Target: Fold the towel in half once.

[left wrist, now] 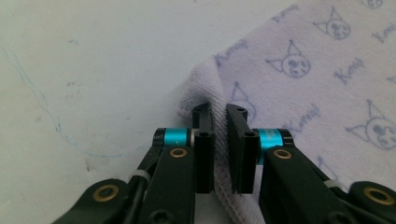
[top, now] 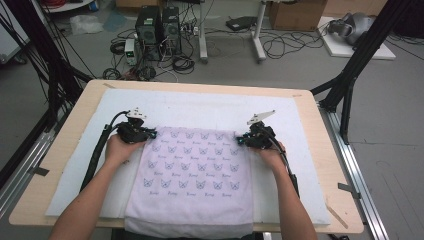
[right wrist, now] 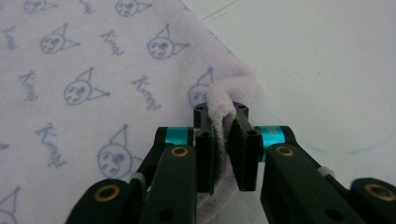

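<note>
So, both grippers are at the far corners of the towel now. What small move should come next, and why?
Probably lift both corners a little and bring them toward the person to start a fold. The left gripper and the right gripper each pinch a far corner of the towel, which lies flat on the white mat.

A grey floor (top: pixel 300 65) was seen beyond the table (top: pixel 80 107), whose light wood top was covered by a white mat (top: pixel 200 102). Two black computer towers (top: pixel 159 27) were stood on the floor, with tangled cables (top: pixel 280 42) spread around them. White stand legs (top: pixel 257 35) were noted nearby, a cardboard box (top: pixel 297 14) behind them. Black frame struts (top: pixel 357 55) were set at the right, an aluminium rail (top: pixel 357 175) alongside the table. Lighting was even.
</note>
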Demonstrator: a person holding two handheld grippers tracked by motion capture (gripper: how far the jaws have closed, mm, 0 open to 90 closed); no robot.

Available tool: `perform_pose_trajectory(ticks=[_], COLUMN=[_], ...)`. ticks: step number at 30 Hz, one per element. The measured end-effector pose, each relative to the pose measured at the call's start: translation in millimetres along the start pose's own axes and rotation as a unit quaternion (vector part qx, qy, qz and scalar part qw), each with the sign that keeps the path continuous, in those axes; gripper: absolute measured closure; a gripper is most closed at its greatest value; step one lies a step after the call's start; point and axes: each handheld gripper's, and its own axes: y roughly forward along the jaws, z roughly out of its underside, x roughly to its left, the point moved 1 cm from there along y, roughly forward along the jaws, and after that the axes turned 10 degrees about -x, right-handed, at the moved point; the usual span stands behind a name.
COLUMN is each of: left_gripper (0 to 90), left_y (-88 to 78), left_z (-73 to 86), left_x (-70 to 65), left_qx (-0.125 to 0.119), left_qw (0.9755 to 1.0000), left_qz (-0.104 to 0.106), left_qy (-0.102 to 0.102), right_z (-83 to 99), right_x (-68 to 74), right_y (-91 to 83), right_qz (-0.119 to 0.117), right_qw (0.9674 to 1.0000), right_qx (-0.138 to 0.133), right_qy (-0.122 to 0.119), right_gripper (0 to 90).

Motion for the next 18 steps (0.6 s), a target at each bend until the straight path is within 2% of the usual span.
perform_pose_trajectory(ticks=[2,3,5,7,10,13,14,16,17,18], left_gripper=[83.9,84.1,84.2,84.2,84.4,84.4,84.4,84.1,82.9,76.8], left_y=[-1.8,-4.0,-7.7,-12.4,-23.4,-33.8,-37.7,-41.1,-42.3,-42.7], left_z=[-2.1,-4.4,-9.7,-19.2,-41.5,-71.7,-84.8,-100.8,-107.4,-111.3], left_x=[1.5,3.2,7.0,12.0,21.5,27.3,30.5,35.3,37.5,39.8], left_qx=[-0.013,-0.025,-0.038,-0.045,-0.069,-0.089,-0.102,-0.12,-0.129,-0.138], left_qw=[0.9999,0.9996,0.999,0.9983,0.9963,0.9936,0.992,0.9895,0.988,0.9863], left_qz=[-0.008,-0.012,-0.02,-0.036,-0.051,-0.069,-0.074,-0.081,-0.086,-0.09], left_qy=[-0.004,-0.006,-0.008,-0.005,-0.01,0.005,0.007,0.005,0.002,-0.005], right_z=[-4.7,-7.0,-17.2,-31.1,-55.0,-84.3,-93.8,-110.5,-116.6,-120.7], right_x=[-0.6,-1.6,-7.0,-13.2,-18.9,-23.9,-25.4,-30.0,-32.1,-34.9], right_y=[-1.1,-2.7,-9.9,-16.5,-24.3,-31.6,-34.1,-38.4,-39.7,-40.2], right_qz=[0.008,0.013,0.021,0.034,0.049,0.065,0.073,0.086,0.093,0.099], right_qw=[0.9999,0.9999,0.9995,0.9986,0.9973,0.9958,0.9952,0.9937,0.9927,0.9916], right_qx=[0.005,-0.003,-0.023,-0.04,-0.055,-0.062,-0.063,-0.069,-0.075,-0.081], right_qy=[-0.004,-0.007,0.004,0.005,0.003,-0.013,-0.017,-0.02,-0.021,-0.019], right_gripper=[84.0,84.7,84.8,85.0,85.1,85.1,85.1,84.9,83.3,76.0])
